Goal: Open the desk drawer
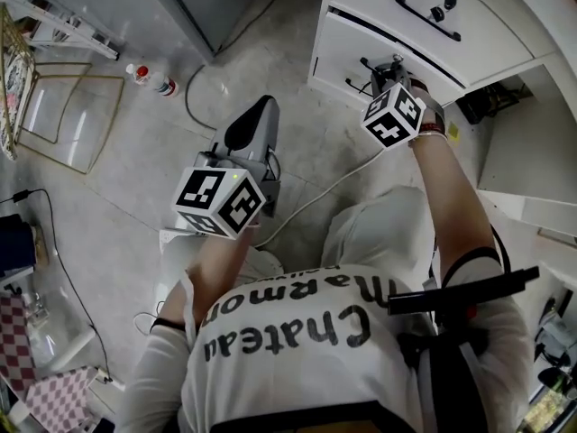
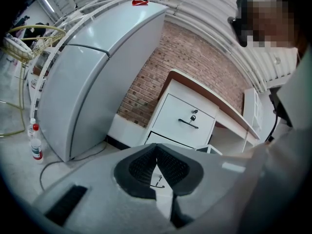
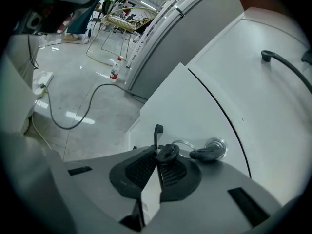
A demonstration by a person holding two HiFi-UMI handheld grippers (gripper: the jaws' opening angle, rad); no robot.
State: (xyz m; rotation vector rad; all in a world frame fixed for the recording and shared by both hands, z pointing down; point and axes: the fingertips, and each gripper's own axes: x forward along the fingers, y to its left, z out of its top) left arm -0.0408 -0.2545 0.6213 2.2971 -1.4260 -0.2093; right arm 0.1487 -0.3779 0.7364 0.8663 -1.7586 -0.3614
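Desk drawer (image 3: 195,106): right tongs (image 3: 157,157) clenched on its key (image 3: 168,152); left tongs (image 2: 157,149) clenched, empty

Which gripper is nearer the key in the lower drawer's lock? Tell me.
Right. The right gripper is shut on the key; the left gripper hangs back over the floor, well away from the drawers.

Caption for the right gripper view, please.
Right gripper shut on a black-headed key at the white desk drawer front.
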